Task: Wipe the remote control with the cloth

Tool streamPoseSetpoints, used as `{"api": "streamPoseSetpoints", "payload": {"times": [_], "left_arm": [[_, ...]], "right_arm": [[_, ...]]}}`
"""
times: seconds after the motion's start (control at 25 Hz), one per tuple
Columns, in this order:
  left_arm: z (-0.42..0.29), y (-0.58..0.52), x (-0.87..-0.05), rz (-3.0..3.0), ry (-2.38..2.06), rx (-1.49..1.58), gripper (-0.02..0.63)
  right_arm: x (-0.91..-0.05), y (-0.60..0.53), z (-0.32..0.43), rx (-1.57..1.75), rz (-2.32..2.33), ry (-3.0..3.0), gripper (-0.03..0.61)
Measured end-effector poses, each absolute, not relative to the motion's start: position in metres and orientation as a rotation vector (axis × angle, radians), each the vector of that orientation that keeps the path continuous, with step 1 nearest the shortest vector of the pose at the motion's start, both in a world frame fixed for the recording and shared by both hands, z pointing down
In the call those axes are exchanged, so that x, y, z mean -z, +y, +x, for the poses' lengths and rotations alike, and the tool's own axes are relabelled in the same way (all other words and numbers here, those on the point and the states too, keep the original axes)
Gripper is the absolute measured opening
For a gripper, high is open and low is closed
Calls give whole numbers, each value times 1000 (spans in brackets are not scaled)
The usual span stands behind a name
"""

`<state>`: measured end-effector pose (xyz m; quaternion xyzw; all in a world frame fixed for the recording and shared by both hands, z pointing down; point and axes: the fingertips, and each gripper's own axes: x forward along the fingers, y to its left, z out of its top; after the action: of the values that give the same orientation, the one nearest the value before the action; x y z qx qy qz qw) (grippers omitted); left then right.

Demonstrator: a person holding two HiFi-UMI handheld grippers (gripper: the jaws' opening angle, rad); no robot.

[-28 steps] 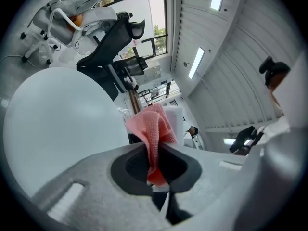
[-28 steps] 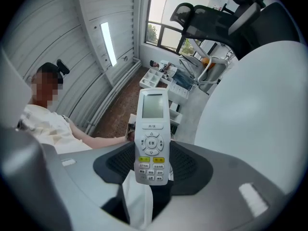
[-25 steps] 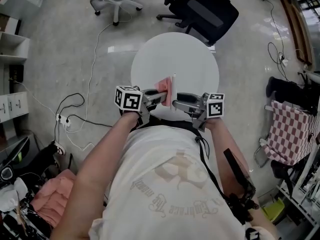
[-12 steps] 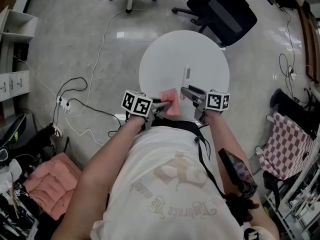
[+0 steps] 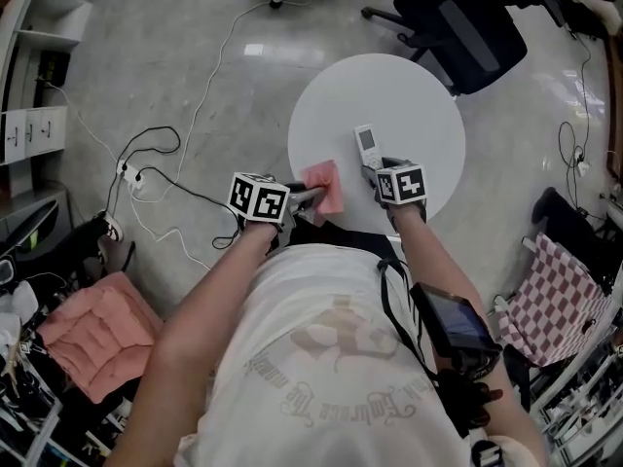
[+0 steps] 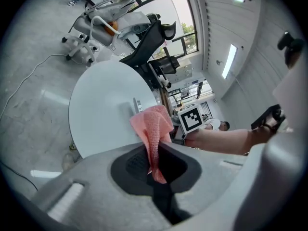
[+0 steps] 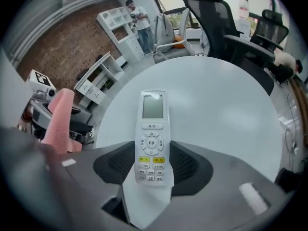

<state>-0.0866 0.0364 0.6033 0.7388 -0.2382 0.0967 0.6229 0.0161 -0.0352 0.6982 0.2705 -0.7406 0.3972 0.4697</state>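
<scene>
Over the near edge of the round white table (image 5: 419, 105), the right gripper (image 7: 153, 170) had its jaws set wide yet pressed on both sides of the remote control (image 7: 151, 129). It held the lower, button end, with the screen end reaching out above the tabletop, face up. Whether the remote touched the table could not be told. Just to its left, the left gripper (image 6: 156, 170) had its jaws closed on a fold of the pink cloth (image 6: 154, 126), most of which stood free beyond the tips. The wipe looked about to begin. To do it well, the remote would need to be kept steady while the free bunch of cloth — not the jaw tips — was drawn along the face from screen toward buttons, lightly enough not to lever the remote out of the grip.
</scene>
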Motion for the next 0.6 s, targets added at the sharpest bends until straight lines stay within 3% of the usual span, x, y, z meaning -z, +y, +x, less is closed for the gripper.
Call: {"api": "streamPoseSetpoints", "payload": {"times": [0.6], "left_arm": [[-129,73,-586,1847,-641,-306,17]], "right_arm": [[-687,-20,16,-713,747,-1806,245]]}}
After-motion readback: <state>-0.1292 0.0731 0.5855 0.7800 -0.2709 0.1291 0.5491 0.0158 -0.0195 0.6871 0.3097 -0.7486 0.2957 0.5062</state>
